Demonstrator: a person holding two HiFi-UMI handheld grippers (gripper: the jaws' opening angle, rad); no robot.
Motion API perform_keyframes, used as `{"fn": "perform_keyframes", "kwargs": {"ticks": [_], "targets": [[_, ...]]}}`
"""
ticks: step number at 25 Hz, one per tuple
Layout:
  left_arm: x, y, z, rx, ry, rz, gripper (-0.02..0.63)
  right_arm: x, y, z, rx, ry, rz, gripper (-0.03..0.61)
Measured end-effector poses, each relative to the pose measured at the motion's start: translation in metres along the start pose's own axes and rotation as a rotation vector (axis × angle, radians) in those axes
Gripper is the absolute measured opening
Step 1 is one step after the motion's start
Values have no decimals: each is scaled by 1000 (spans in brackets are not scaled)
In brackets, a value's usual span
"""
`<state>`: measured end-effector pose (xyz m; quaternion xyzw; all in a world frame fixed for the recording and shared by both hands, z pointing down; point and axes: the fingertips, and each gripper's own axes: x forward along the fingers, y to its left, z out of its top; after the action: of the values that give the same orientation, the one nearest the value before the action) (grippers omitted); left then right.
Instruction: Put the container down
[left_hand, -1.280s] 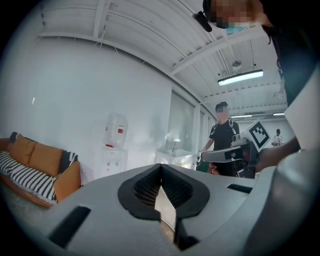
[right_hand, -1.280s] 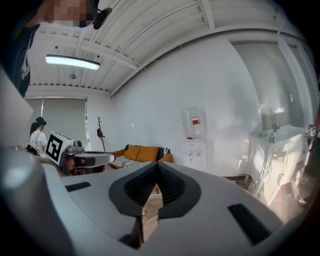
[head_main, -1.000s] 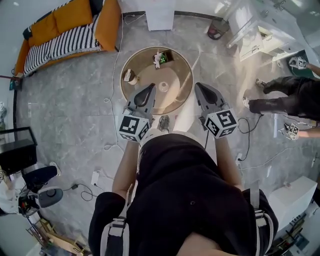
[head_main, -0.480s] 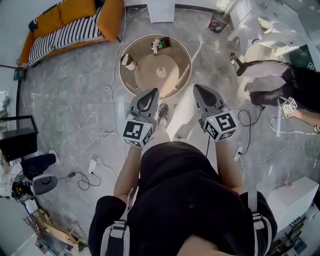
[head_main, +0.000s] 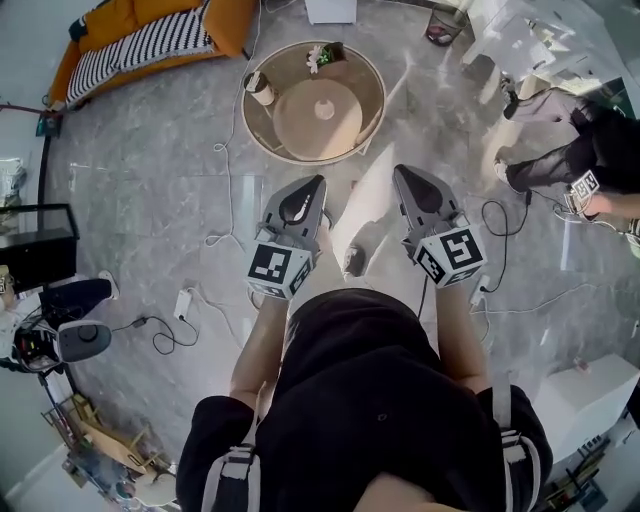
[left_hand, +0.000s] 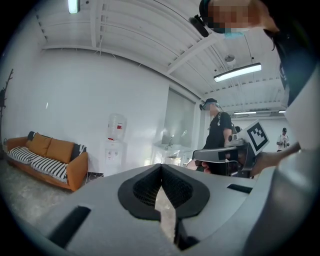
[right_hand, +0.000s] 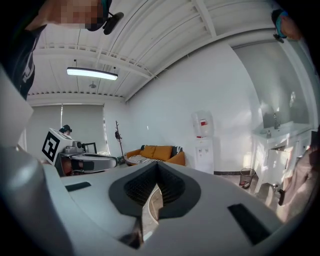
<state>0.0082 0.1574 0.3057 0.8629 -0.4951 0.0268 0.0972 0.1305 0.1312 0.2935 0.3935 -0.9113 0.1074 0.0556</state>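
**Jaws clenched and empty as grippers draw back from table**

Jaws of both tools are pressed together with nothing between them. The left gripper (head_main: 319, 183) and right gripper (head_main: 399, 172), over the round table (head_main: 372, 110) a second ago, now hang above bare floor, well apart from it. The set-down looks finished. Three things sit on that one table: a cylindrical container (head_main: 258, 88) at its left rim, probably the task's, a plant box (head_main: 326, 54) and a white centre piece (head_main: 325, 108).

Count: 2 grippers – left gripper (head_main: 316, 186), right gripper (head_main: 402, 175); 1 round counter (head_main: 296, 125) with 3 small items on it: 1 cup (head_main: 258, 88), 1 flower box (head_main: 325, 55), 1 white knob (head_main: 324, 108); 1 orange sofa (head_main: 110, 22); 1 water dispenser (left_hand: 115, 145); 1 waste bin (head_main: 445, 25); 1 other person (head_main: 595, 150) in head view
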Motion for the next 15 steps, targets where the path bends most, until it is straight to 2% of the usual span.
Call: {"fn": "perform_keyframes", "kwargs": {"ticks": [9,15], "targets": [[-37,-20,15,13,-39,23,18,-30,35,13,-40,-32,44,5],[-51,-25,30,3,-34,26,18,-34,50,26,-47,-62,52,5]]}}
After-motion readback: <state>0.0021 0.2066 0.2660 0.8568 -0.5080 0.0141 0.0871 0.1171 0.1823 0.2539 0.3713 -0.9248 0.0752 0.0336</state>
